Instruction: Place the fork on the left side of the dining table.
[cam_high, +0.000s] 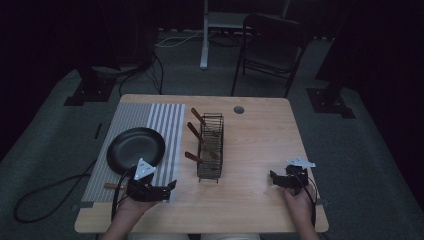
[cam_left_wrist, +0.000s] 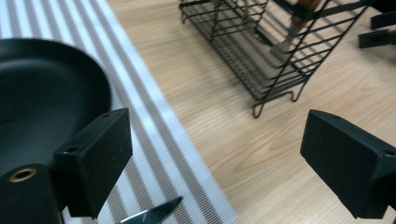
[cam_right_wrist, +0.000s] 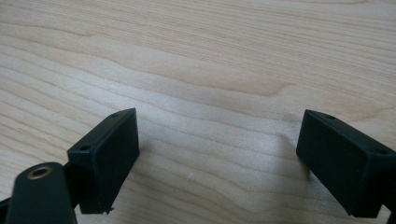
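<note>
The wooden tabletop (cam_high: 260, 150) is carrying a striped mat (cam_high: 150, 125), where a black pan (cam_high: 135, 148) is sitting beside a wire rack (cam_high: 210, 147) (wooden-handled utensils standing inside). A knife (cam_left_wrist: 152, 214) is lying on the mat just below the left gripper (cam_high: 171, 186), whose fingers are gaping wide and empty. The right gripper (cam_high: 273, 178) is hovering over bare wood, fingers wide too.

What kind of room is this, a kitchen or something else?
Probably a recording studio or lab, not a kitchen: a lone wooden table on grey carpet, dark curtains around it, a folding chair behind it, and cables trailing across the floor.
</note>
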